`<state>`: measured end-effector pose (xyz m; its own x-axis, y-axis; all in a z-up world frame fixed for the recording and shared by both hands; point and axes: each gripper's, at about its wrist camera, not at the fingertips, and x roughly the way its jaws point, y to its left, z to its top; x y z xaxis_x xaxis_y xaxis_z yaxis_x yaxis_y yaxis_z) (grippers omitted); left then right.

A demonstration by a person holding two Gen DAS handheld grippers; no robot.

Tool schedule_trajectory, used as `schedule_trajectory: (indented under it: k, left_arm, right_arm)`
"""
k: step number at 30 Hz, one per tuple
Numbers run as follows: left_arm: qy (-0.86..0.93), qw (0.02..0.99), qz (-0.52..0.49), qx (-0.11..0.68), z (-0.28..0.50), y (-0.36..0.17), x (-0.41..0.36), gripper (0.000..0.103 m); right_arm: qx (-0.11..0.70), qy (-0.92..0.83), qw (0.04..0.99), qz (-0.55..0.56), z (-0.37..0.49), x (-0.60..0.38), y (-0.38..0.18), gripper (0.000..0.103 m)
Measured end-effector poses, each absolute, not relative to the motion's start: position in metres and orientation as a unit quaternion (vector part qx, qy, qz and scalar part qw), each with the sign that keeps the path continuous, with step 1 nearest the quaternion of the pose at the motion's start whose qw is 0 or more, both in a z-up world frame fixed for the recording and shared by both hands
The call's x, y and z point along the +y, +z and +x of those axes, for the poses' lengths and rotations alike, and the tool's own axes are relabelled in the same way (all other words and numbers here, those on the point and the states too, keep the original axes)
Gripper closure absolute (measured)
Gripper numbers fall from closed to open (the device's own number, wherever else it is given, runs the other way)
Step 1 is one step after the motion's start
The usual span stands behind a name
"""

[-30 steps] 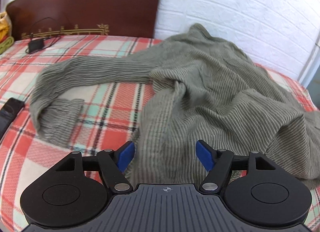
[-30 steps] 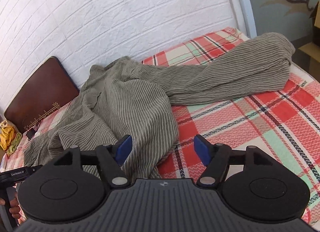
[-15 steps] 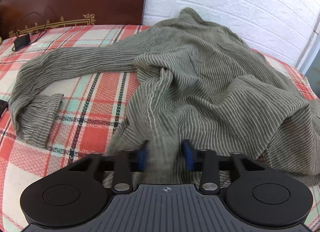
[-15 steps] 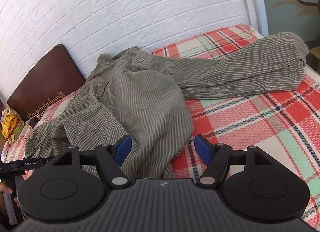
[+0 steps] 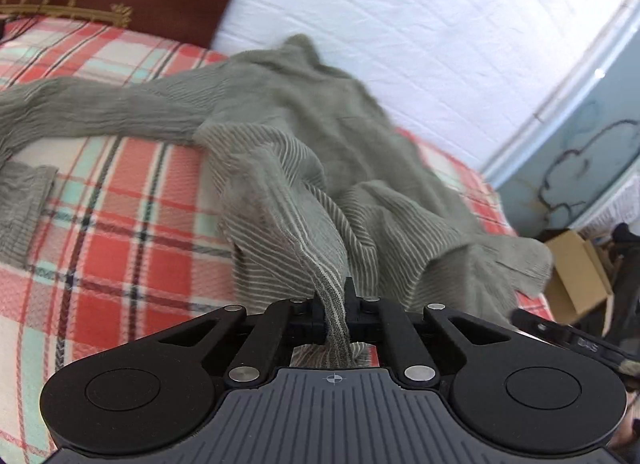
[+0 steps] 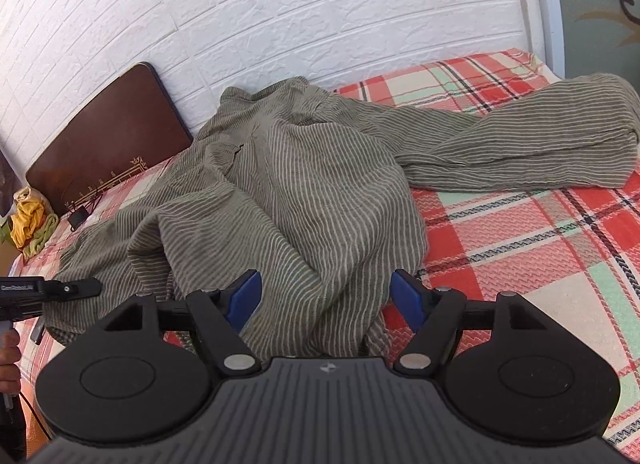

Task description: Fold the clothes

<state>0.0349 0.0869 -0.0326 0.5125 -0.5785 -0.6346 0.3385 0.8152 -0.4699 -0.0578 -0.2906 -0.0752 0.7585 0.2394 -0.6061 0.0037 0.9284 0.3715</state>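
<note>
While the left gripper (image 5: 335, 314) is clenched on the hem of the striped shirt (image 6: 288, 192), bunched ahead of it on the bed (image 6: 520, 232), the right gripper (image 6: 326, 298) hovers released over the hem; nothing looks folded yet.

Bright daylight; left view motion-blurred

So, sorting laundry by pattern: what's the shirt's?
Olive-grey shirt with thin pale stripes; clearest in the right wrist view.

Both wrist cameras looked down along their fingers, close over the striped shirt (image 5: 312, 168) on the plaid bed (image 6: 520, 232), which both views shared.
</note>
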Motion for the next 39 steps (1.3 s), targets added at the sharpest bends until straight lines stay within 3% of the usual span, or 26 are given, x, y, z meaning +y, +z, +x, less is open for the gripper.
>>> schedule_trajectory:
  k: [4, 7, 8, 10, 12, 20, 23, 25, 26, 27, 28, 30, 39]
  left_arm:
    - [-0.239, 0.866, -0.120, 0.423, 0.025, -0.041, 0.082, 0.103]
    - [-0.192, 0.886, -0.047, 0.420, 0.016, -0.049, 0.079, 0.098]
    - [-0.186, 0.890, -0.032, 0.416, 0.012, -0.049, 0.078, 0.073]
    - [-0.175, 0.897, -0.013, 0.406, 0.005, -0.048, 0.078, 0.067]
    - [-0.170, 0.901, -0.010, 0.399, 0.002, -0.046, 0.081, 0.046]
    - [-0.208, 0.886, -0.010, 0.415, -0.004, -0.057, 0.079, 0.031]
    - [-0.217, 0.881, -0.003, 0.420, 0.001, -0.065, 0.068, 0.031]
    - [-0.222, 0.881, 0.001, 0.417, 0.003, -0.068, 0.060, 0.040]
    - [-0.223, 0.881, 0.005, 0.417, 0.005, -0.068, 0.058, 0.077]
    - [-0.224, 0.881, 0.008, 0.418, 0.007, -0.067, 0.056, 0.099]
    - [-0.227, 0.882, 0.003, 0.414, 0.006, -0.064, 0.060, 0.099]
    - [-0.232, 0.884, -0.006, 0.406, 0.006, -0.057, 0.067, 0.102]
    - [-0.223, 0.884, 0.001, 0.411, -0.016, -0.038, 0.098, 0.103]
  right_arm:
    - [0.339, 0.074, 0.921, 0.174, -0.056, -0.289, -0.073, 0.028]
    - [0.337, 0.086, 0.922, 0.170, -0.055, -0.283, -0.071, 0.028]
    - [0.336, 0.093, 0.922, 0.167, -0.055, -0.280, -0.070, 0.028]
    - [0.334, 0.112, 0.924, 0.152, -0.055, -0.271, -0.066, 0.027]
    - [0.331, 0.132, 0.926, 0.128, -0.056, -0.258, -0.063, 0.022]
    - [0.362, 0.148, 0.920, -0.017, -0.064, -0.221, -0.079, 0.018]
    - [0.378, 0.145, 0.914, -0.040, -0.059, -0.213, -0.094, 0.018]
    - [0.379, 0.144, 0.913, -0.036, -0.054, -0.214, -0.095, 0.034]
    - [0.380, 0.144, 0.913, -0.031, -0.052, -0.215, -0.095, 0.063]
    - [0.380, 0.144, 0.913, -0.026, -0.049, -0.216, -0.094, 0.086]
    - [0.380, 0.143, 0.913, -0.022, -0.047, -0.217, -0.094, 0.092]
    - [0.374, 0.157, 0.914, 0.014, -0.048, -0.231, -0.083, 0.094]
    - [0.389, 0.175, 0.903, 0.060, -0.081, -0.280, -0.057, 0.096]
